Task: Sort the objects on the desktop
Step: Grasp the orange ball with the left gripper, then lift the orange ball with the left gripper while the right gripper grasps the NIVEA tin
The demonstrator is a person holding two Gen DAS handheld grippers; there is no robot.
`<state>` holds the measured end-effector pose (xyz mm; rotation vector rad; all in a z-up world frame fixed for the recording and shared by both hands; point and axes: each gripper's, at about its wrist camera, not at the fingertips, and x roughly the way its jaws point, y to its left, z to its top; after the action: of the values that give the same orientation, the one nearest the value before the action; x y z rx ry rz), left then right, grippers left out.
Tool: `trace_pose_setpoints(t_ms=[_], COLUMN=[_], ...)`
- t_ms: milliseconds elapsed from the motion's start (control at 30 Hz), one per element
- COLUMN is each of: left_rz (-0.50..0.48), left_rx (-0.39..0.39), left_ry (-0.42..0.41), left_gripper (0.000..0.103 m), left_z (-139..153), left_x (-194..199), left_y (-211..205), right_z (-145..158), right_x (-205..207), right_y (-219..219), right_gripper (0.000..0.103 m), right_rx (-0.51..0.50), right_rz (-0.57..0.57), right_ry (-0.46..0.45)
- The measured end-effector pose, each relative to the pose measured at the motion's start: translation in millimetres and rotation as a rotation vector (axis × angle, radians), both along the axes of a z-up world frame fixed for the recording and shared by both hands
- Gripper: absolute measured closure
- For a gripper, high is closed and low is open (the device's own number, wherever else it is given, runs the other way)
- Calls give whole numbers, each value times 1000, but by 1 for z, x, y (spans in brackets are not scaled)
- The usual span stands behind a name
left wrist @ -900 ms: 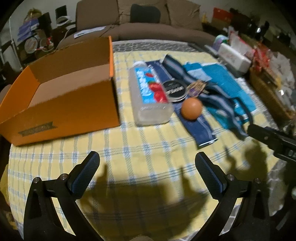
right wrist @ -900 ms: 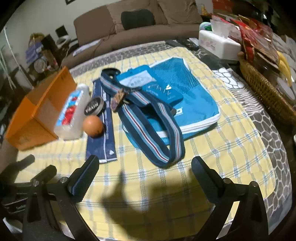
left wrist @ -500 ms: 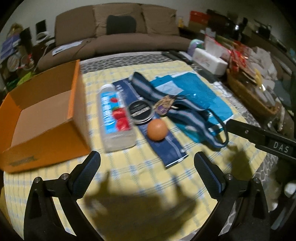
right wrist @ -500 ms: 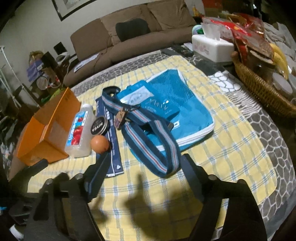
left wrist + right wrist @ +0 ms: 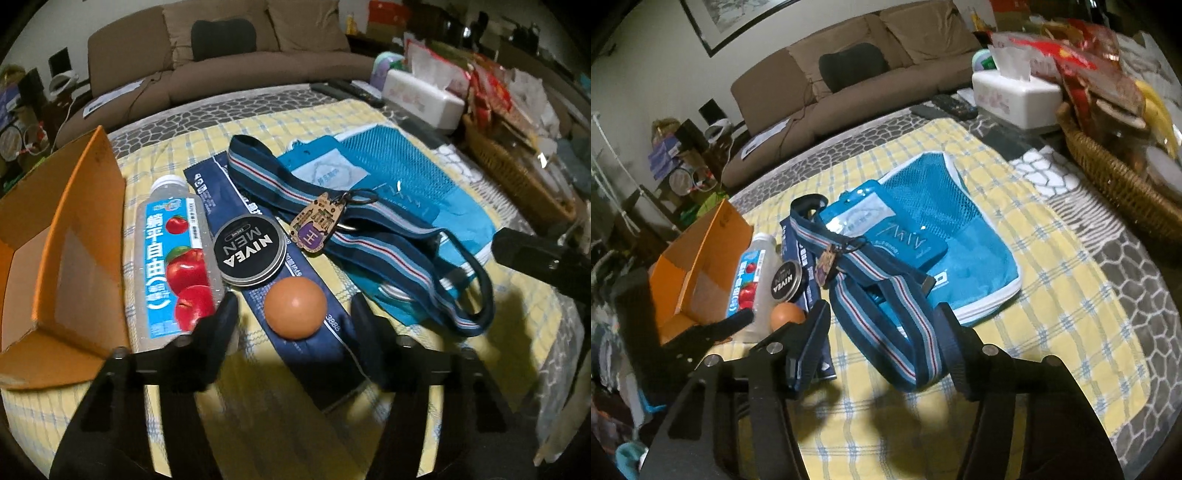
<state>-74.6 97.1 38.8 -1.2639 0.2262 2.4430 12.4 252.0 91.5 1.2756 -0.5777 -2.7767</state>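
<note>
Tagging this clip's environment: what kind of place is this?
Most likely a home living room: a brown sofa stands behind the table, a framed picture hangs above it, and a tissue box sits among household clutter.

Now closer over the table, jaws narrower than before: left gripper (image 5: pixel 293 310) astride the brown egg (image 5: pixel 295 307) without touching it, right gripper (image 5: pixel 882 321) down around the striped strap (image 5: pixel 886 314).
</note>
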Motion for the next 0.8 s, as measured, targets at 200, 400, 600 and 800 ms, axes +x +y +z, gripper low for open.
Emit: trace_pose_setpoints(t_ms=[200, 400, 600, 800], left_rz=[1, 4, 6, 20], left_rx=[-2, 26, 130, 188], left_ry=[-1, -13, -5, -3], left_gripper=[50, 66, 66, 66], left_z=[-9, -5, 27, 49], left_x=[-5, -2, 15, 39], left_y=[2, -5, -36, -79], right_z=[-6, -8, -5, -9], right_x=[-3, -5, -7, -20], right_y=[-1, -7, -14, -30], right_gripper=[43, 43, 44, 57], right_rx=[-20, -2, -1, -137], right_rz=[12, 31, 50, 123], right_ry=[-15, -24, -2, 3])
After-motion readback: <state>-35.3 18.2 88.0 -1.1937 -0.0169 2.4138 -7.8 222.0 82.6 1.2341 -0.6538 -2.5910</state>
